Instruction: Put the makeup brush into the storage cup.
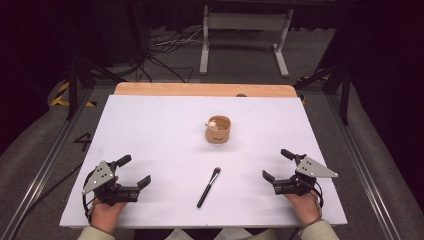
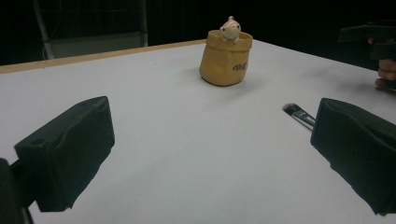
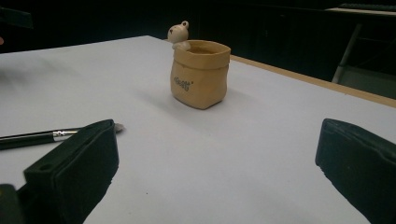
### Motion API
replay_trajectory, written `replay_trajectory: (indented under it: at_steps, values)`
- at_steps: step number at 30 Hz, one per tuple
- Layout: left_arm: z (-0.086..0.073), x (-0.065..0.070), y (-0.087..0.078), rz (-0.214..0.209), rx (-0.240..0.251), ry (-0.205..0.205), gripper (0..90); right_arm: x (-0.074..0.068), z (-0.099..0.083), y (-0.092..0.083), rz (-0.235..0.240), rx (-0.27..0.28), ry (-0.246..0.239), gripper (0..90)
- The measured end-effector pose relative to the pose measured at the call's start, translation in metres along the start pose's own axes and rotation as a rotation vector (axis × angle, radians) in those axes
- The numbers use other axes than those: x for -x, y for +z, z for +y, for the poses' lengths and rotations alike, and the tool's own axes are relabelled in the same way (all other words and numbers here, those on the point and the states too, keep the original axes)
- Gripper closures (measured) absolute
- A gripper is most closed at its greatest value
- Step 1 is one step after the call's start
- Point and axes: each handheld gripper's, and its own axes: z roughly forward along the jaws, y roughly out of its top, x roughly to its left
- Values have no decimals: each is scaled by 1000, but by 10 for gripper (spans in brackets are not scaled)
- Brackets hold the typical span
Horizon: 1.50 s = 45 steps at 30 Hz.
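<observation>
A tan bag-shaped pot (image 1: 218,129) with a small pale figure on its rim stands near the middle of the white table (image 1: 165,125). A black makeup brush (image 1: 208,187) lies nearer the front edge, bristles pointing toward the pot. My left gripper (image 1: 133,171) rests at the front left, open, nothing between its jaws. My right gripper (image 1: 278,165) rests at the front right, open and empty too. From the left gripper view I see the pot (image 2: 225,57) ahead and the brush tip (image 2: 298,115) by the right jaw. The right gripper view has the pot (image 3: 200,74) ahead and the brush (image 3: 39,137) at left.
A wooden strip (image 1: 205,89) runs along the table's far edge. Behind it stand a white metal frame (image 1: 245,37) and loose cables (image 1: 165,50) on the floor. Dark rails (image 1: 45,165) flank both sides of the table.
</observation>
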Motion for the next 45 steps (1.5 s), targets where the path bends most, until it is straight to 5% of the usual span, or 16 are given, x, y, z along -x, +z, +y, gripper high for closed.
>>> replay_trajectory:
  at_steps: [15,30,36,45]
  values:
    - [14,9,-3,-13,-23,29,2,3,1,-6,-19,2,2,0]
    - [28,25,20,-112,-39,-4,1,2,2,0,1,0,1,0]
    - [36,32,33,-151,-33,-49,2,2,2,-1,9,7,4,0]
    - [47,47,50,-211,-32,-8,3,2,2,-3,19,23,3,0]
